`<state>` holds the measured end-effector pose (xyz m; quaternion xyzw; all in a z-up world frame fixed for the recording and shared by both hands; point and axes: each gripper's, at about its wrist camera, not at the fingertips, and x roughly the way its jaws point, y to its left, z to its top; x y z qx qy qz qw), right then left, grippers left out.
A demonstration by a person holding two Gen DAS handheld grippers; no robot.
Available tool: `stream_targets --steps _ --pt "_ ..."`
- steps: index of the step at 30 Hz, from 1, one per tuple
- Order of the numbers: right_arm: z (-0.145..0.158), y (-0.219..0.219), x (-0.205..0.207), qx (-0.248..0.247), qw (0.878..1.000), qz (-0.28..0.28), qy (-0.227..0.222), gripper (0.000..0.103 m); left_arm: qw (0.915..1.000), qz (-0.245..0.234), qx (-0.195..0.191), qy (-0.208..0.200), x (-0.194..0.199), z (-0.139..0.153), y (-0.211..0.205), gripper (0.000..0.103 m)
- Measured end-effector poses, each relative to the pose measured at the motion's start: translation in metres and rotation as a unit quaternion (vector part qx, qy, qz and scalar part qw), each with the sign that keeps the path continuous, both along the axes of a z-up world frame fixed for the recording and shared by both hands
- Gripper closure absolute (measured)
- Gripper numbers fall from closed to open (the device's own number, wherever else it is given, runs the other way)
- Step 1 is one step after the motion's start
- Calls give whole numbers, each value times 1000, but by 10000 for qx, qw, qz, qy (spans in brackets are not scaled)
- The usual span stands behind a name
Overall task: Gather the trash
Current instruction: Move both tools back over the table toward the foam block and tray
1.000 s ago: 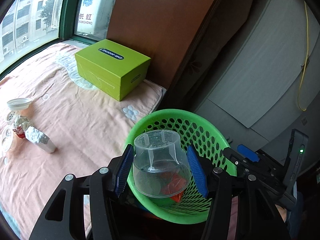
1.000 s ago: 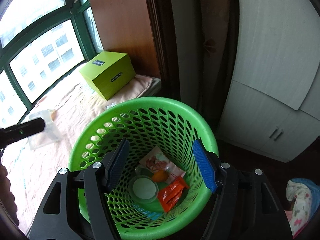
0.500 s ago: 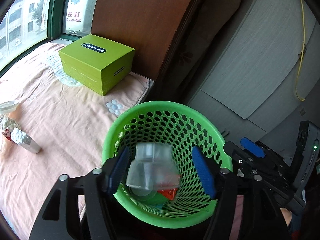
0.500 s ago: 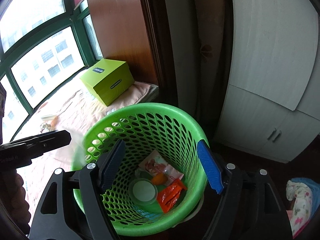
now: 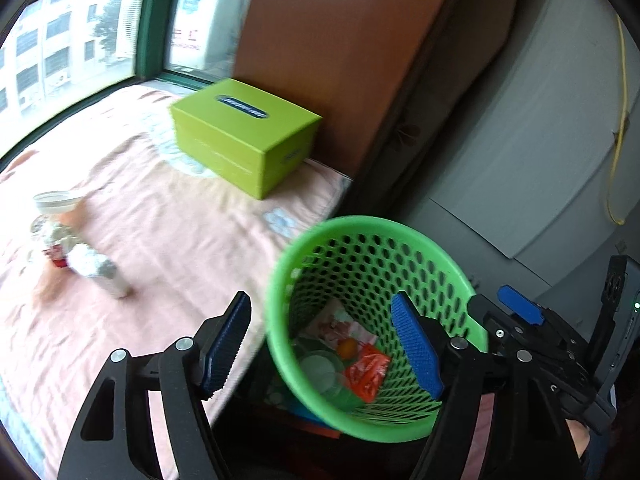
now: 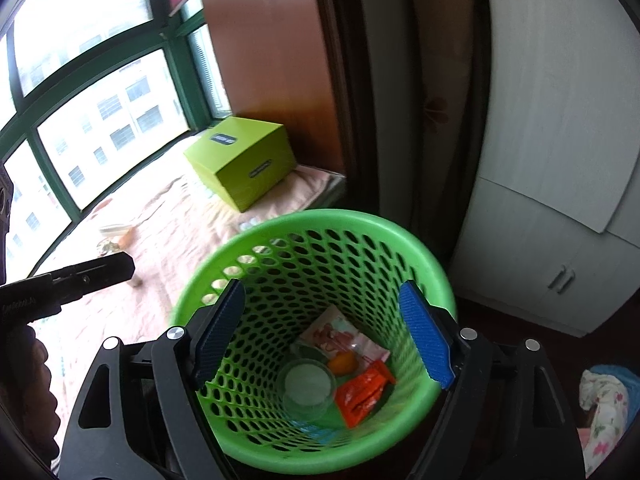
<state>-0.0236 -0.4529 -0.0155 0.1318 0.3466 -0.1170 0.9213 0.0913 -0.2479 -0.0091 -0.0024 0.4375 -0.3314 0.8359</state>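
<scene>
The clear cup [image 6: 307, 385] lies at the bottom of the green basket [image 6: 320, 224], beside an orange wrapper [image 6: 362, 394], a small orange ball [image 6: 343, 362] and a pink packet [image 6: 340, 330]. A second ago that cup sat clamped between the left tool's blue pads over the basket; half a second ago it was a blur dropping clear of them. The left tool [image 5: 326, 344] has just been opening and now stands about half spread with nothing between its pads, swung partly off the basket toward the bed [image 5: 160, 240]. The right tool [image 6: 324, 332] has been opening as well; it hangs wide and empty over the basket mouth.

More trash is left on the pink bedcover: a crumpled foil lump [image 5: 96, 270] with a bit of red-printed wrapper at its end, and just beyond it a shallow white cup or lid [image 5: 54, 202]. I'd guess the foil weighs next to nothing and will crush rather than slip, so a pinch across its thick middle should hold. The white piece looks thin and springy; taking it by the rim seems safer than squeezing the walls. The green box [image 5: 244, 136] by the window doesn't look like trash
</scene>
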Motion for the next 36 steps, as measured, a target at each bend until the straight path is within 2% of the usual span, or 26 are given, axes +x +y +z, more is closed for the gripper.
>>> stream_targets --steps 5,11,20,29,36 --pt "3 21 14 1 9996 281 -24 20 9989 443 59 -109 8 3 34 25" --pt "2 48 36 32 9978 659 11 20 9942 1058 141 -122 23 1 87 24" --pt "-6 98 70 15 9920 1255 123 20 9819 1868 302 -73 44 -9 166 24" --pt "-23 149 109 74 9828 1820 291 20 9710 2335 512 15 55 -25 228 24" --pt "-33 189 142 20 9729 2280 381 20 9655 2529 618 69 61 -36 257 24"
